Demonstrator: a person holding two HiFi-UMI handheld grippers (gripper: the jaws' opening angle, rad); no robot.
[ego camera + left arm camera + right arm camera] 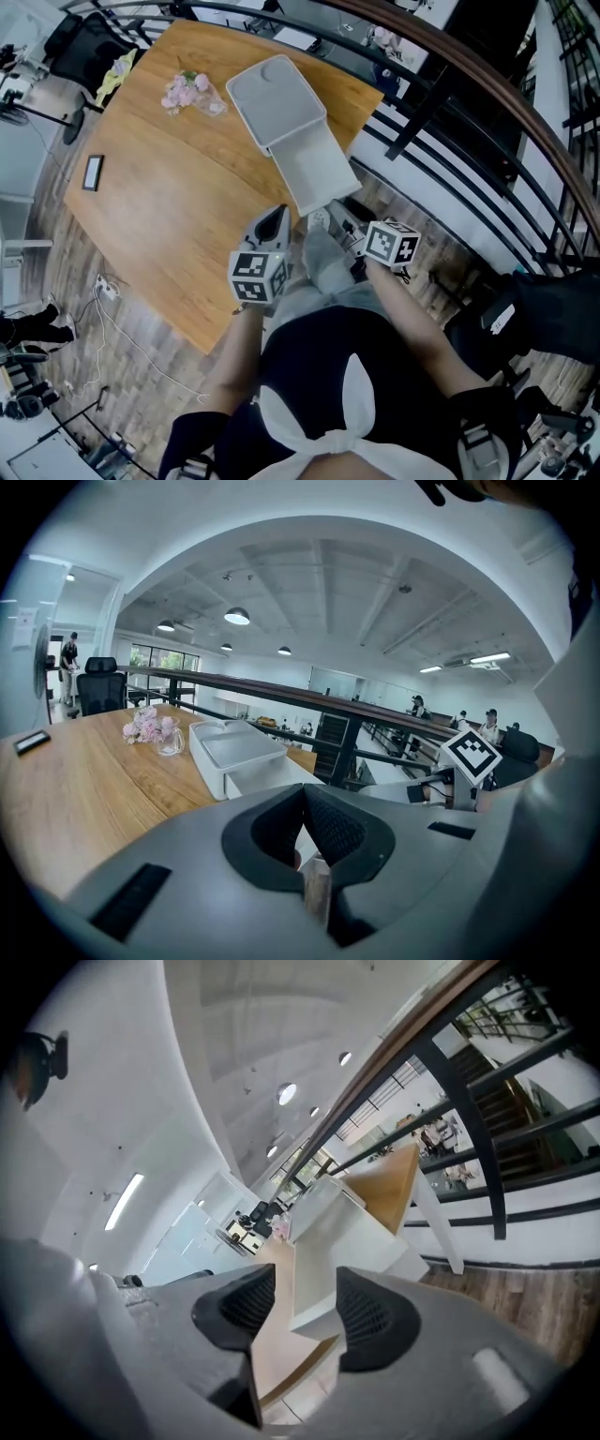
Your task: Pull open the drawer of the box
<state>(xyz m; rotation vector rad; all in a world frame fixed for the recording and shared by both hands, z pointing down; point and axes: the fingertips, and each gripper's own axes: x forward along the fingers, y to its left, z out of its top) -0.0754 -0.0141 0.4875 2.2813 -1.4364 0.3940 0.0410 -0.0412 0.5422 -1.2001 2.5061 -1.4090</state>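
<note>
On the smooth wooden table [169,206] stands the matte white rectangular box [277,94], its drawer [317,169] pulled far out past the table edge. The left gripper [302,797] points slightly down, its ribbed pads together and empty. The right gripper [302,1288] faces the drawer front, pads apart, holding nothing.

Small dark flat rectangle [92,172] on light wooden tabletop [169,225]: too small to identify. Near corner of white plastic drawer [352,1232] hidden behind pad of right gripper [305,1302]. In left gripper view, drawer front hidden behind left gripper [302,794]. Distant figures [488,722] beyond dark handrail [272,688]: too small for detail.
</note>
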